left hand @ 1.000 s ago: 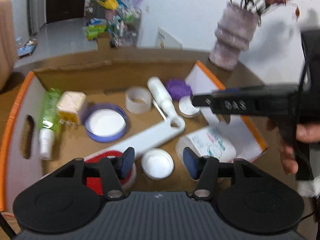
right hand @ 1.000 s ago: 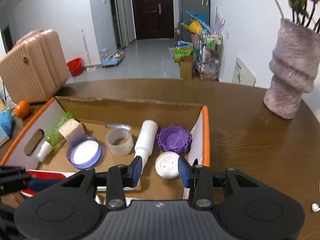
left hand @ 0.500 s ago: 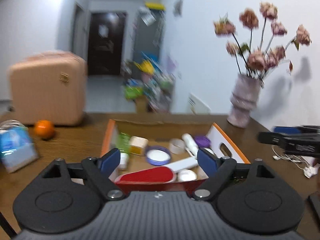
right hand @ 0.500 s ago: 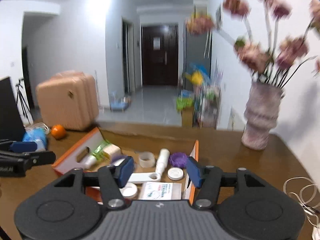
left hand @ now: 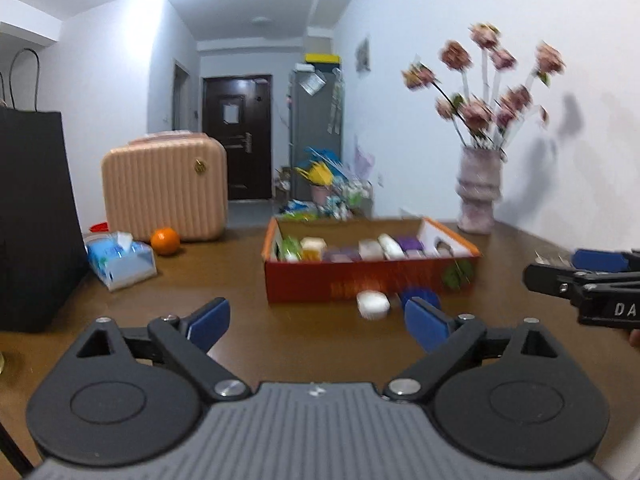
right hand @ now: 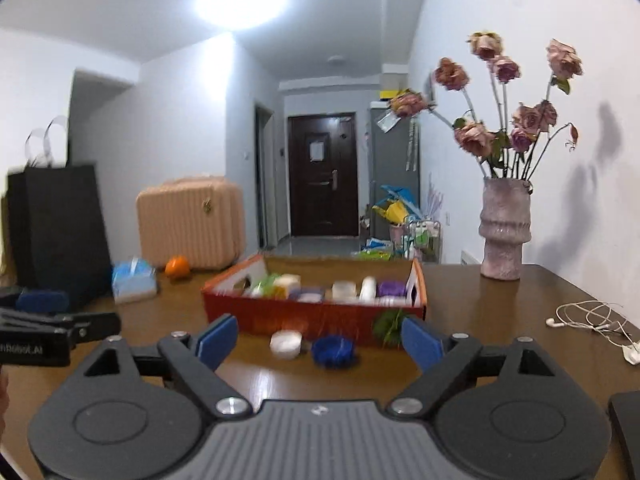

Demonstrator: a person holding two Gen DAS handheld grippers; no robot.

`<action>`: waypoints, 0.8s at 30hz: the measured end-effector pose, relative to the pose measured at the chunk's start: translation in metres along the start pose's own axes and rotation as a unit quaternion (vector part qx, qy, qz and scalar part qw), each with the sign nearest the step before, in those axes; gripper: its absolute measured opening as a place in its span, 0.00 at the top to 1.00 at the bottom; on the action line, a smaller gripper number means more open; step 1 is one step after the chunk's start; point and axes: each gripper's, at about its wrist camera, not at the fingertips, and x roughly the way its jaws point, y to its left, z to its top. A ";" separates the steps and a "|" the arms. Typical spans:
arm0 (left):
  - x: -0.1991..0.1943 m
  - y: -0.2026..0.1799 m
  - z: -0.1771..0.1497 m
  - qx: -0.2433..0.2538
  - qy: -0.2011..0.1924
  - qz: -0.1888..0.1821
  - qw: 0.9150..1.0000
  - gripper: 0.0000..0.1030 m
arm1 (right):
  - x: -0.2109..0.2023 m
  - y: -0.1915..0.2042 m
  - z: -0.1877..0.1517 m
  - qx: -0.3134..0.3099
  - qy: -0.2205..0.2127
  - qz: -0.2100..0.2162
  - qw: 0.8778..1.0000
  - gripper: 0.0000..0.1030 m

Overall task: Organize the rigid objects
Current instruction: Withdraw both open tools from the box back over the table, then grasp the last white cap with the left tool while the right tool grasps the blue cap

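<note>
left gripper [left hand: 316, 322]: nearest to its camera, jaws opening and already wide apart, nothing between them but bare table.
right gripper [right hand: 318, 340]: likewise nearest in its own view, jaws opening wide, empty; beyond the gap lie the two loose items, not touched.
table [right hand: 500, 320]: brown wood, with both grippers low over its near part.
white jar [right hand: 285, 344]: on the table just in front of the box, outside it; looks not yet put away.
blue ribbed lid [right hand: 333, 351]: just beside the white jar, also outside the box; the same judgement applies.
orange cardboard box [right hand: 312, 314]: past the loose pair, open on top, near wall red-orange.
box contents: a white bottle [right hand: 368, 287], a purple lid [right hand: 391, 288], a clear cup [right hand: 344, 290], a green tube [right hand: 264, 283] and other small pieces lie inside; exact order too blurred to tell.
progress: most of the rigid objects appear gathered in the box; two seem left.
farther: tissue pack [left hand: 120, 258], orange [left hand: 165, 241], vase of dried roses [right hand: 505, 228], not part of the sorting as far as can be judged.
</note>
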 end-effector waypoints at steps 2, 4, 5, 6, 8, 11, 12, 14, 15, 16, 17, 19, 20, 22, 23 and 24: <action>-0.004 -0.004 -0.012 0.007 0.010 -0.010 1.000 0.05 | -0.005 0.005 -0.010 -0.016 0.011 -0.004 1.000 0.13; -0.002 -0.009 -0.019 0.013 0.023 -0.007 1.000 0.05 | -0.009 0.008 -0.014 -0.025 0.015 -0.014 0.999 0.13; -0.002 -0.012 -0.019 0.016 0.025 -0.010 1.000 0.05 | -0.011 0.010 -0.015 -0.025 0.016 -0.015 0.999 0.13; -0.003 -0.013 -0.019 0.019 0.023 -0.014 0.999 0.05 | -0.012 0.010 -0.015 -0.023 0.017 -0.014 0.999 0.13; -0.004 -0.016 -0.021 0.024 0.019 -0.022 0.999 0.05 | -0.012 0.008 -0.015 -0.019 0.018 -0.013 1.000 0.13; -0.001 -0.020 -0.021 0.031 0.021 -0.029 0.999 0.05 | -0.006 0.007 -0.017 -0.014 0.027 -0.014 0.999 0.13; 0.001 -0.021 -0.022 0.032 0.024 -0.030 0.999 0.05 | -0.002 0.006 -0.018 -0.012 0.031 -0.013 0.999 0.14; 0.008 -0.021 -0.024 0.032 0.031 -0.033 0.998 0.05 | 0.007 0.004 -0.020 -0.007 0.042 -0.008 0.999 0.14; 0.014 -0.021 -0.024 0.030 0.037 -0.034 0.998 0.05 | 0.013 0.003 -0.021 -0.004 0.047 -0.006 0.999 0.14; 0.020 -0.020 -0.024 0.026 0.044 -0.034 0.998 0.05 | 0.020 0.002 -0.022 -0.001 0.053 -0.004 0.999 0.14; 0.027 -0.020 -0.023 0.022 0.051 -0.034 0.998 0.05 | 0.029 0.002 -0.022 0.002 0.060 -0.002 0.998 0.14; 0.048 -0.021 -0.020 0.021 0.059 -0.039 0.997 0.05 | 0.049 0.000 -0.021 0.004 0.077 -0.003 0.997 0.15; 0.060 -0.023 -0.018 0.024 0.064 -0.040 0.997 0.06 | 0.060 0.000 -0.019 0.004 0.083 -0.006 0.997 0.17; 0.085 -0.022 -0.011 0.024 0.075 -0.044 0.996 0.07 | 0.089 -0.006 -0.014 0.000 0.098 -0.009 0.995 0.18; 0.101 -0.022 -0.007 0.020 0.085 -0.055 0.995 0.07 | 0.105 -0.011 -0.012 -0.003 0.106 -0.007 0.994 0.18; 0.119 -0.020 -0.004 0.014 0.097 -0.072 0.993 0.08 | 0.125 -0.017 -0.010 -0.001 0.116 -0.002 0.993 0.19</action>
